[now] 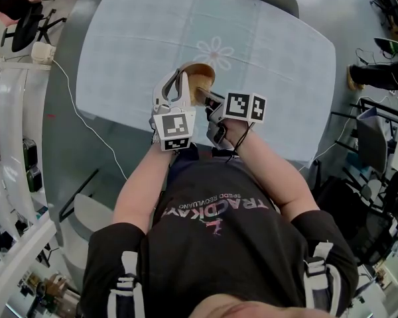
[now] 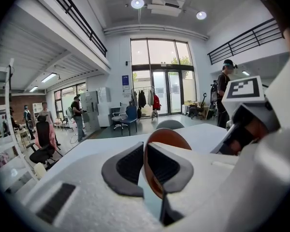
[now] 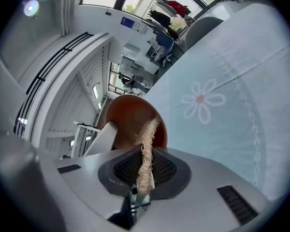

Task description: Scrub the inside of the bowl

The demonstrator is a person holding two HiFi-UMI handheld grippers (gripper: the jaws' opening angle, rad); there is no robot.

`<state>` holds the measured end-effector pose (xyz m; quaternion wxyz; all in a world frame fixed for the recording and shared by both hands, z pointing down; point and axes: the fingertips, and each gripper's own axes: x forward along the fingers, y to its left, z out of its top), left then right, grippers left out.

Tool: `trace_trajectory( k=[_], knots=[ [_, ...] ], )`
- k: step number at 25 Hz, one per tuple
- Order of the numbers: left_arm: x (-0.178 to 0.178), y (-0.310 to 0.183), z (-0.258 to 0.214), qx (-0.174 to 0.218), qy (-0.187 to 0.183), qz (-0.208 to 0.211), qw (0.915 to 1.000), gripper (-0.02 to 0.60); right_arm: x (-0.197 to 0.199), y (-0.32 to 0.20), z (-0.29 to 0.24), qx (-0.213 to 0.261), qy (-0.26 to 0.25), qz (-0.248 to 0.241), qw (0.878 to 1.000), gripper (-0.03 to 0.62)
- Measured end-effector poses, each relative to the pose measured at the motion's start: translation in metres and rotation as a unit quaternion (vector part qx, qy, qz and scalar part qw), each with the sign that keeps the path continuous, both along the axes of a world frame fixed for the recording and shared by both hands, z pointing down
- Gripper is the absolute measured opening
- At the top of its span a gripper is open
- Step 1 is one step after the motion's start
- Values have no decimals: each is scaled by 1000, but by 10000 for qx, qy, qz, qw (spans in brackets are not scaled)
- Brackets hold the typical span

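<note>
The bowl (image 3: 130,115) is reddish brown inside, and the fibrous scrubber (image 3: 146,153) in front of it is pale straw. Beyond the bowl, the tablecloth (image 1: 272,71) is pale blue with a fine grid and a white flower (image 1: 216,51) with a pinkish centre.

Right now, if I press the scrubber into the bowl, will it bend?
Probably floppy: the scrubber is a thin frayed fibre strip curving above the right tool, so it may fold. Its rough fibres seem unlikely to slip. The bowl, pinched at its rim by the left tool, could pivot.
</note>
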<state>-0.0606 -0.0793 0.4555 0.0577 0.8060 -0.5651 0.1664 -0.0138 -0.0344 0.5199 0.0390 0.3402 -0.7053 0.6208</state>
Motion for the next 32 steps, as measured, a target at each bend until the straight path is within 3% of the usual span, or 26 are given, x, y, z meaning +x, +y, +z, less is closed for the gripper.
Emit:
trace_trajectory(
  k=[4,8,11,13,14,16,20,22,23,24,25,26,32],
  knots=[
    [-2,1,2,-39,1,-7,10000,36,3,-1,2,121,219,-87,9996,32],
    [-2,3,8,-167,-35,44,9998,32,21,-7,9,589,1040,-396,9920,32],
    [2,6,14,-269,-81,198,9994,34,38,-16,8,1223,1900,-805,9708,33],
    [6,9,19,-363,-101,333,9987,34,45,-23,4,1704,2462,-1116,9476,32],
    [8,10,22,-408,-108,389,9984,34,46,-26,0,1987,2775,-1303,9309,32],
    [13,12,27,-512,-112,474,9975,34,44,-30,-9,2646,3449,-1741,8836,32],
    [22,13,30,-580,-148,601,9964,32,27,-32,-30,3950,4548,-2706,7509,32],
    [24,14,31,-589,-153,639,9961,29,16,-28,-32,4356,4842,-3073,6938,32],
    [25,14,30,-595,-150,645,9960,28,13,-26,-32,4479,4929,-3200,6738,32],
    [26,14,30,-596,-148,645,9960,28,10,-25,-31,4552,4981,-3278,6612,32],
    [26,14,30,-596,-149,641,9961,28,10,-25,-31,4577,4999,-3303,6569,32],
    [26,14,30,-593,-151,636,9961,28,11,-25,-30,4559,4984,-3282,6604,32],
    [20,13,29,-535,-83,492,9973,28,15,-37,-31,4131,4648,-2800,7314,32]
  ],
)
